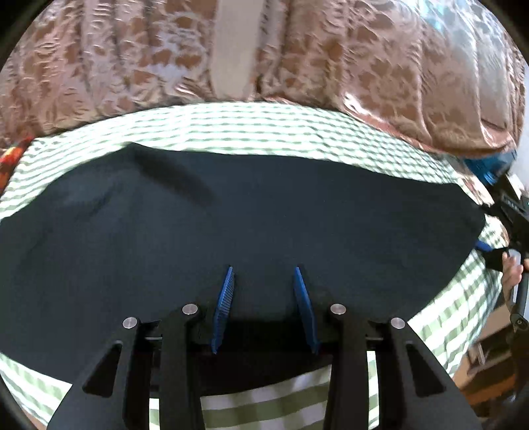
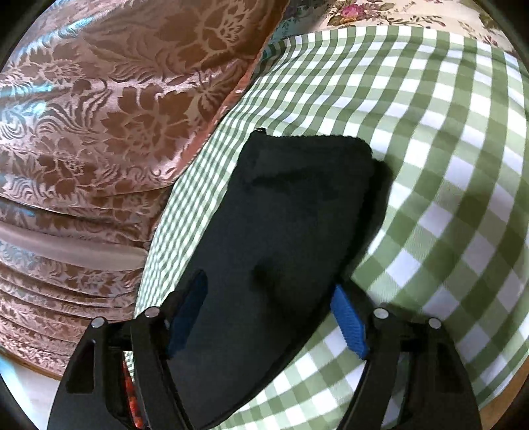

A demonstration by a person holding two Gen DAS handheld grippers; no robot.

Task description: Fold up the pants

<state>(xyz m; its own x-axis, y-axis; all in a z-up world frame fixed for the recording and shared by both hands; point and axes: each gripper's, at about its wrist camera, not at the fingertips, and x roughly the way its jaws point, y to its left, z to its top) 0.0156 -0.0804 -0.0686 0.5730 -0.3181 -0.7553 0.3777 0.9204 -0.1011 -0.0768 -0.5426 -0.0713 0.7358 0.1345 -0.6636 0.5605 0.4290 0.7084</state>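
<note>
The dark pants [image 1: 231, 211] lie spread flat across the green-and-white checked sheet [image 1: 231, 129]. My left gripper [image 1: 263, 274] is open, its blue pads over the near edge of the pants, holding nothing. In the right wrist view the pants [image 2: 281, 231] run away from me as a long dark strip ending in a straight edge. My right gripper [image 2: 271, 291] is open, its pads on either side of the strip. The right gripper also shows at the right edge of the left wrist view [image 1: 506, 211], by the end of the pants.
A pink-brown floral bedspread [image 1: 330, 49] is bunched along the far side of the sheet; it fills the left of the right wrist view [image 2: 99, 115]. A flowered pillow [image 2: 380, 11] lies at the far end. A red patterned cloth [image 1: 10, 158] lies at the left edge.
</note>
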